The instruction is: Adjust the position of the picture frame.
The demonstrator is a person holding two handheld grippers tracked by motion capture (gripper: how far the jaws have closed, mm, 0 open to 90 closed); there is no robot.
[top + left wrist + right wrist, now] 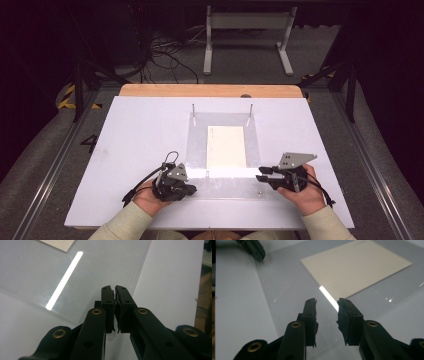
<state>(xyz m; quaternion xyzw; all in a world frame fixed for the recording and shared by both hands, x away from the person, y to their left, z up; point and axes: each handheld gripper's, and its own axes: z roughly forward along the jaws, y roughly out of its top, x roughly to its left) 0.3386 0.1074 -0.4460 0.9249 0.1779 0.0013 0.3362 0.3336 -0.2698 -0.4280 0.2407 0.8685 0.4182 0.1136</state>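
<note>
A cream paper sheet lies flat in the middle of a clear plate on the white board. My left gripper rests at the plate's near left corner, jaws shut with nothing between them; in the left gripper view its tips touch over the plate, with the sheet's corner far off. My right gripper hovers at the plate's near right edge and points left. In the right gripper view it stands open and empty, facing the sheet and the left gripper.
Two thin metal pins stand at the plate's far corners. A wooden table edge shows behind the board. On the floor beyond are a grey stand and loose cables. Bare white board lies left and right of the plate.
</note>
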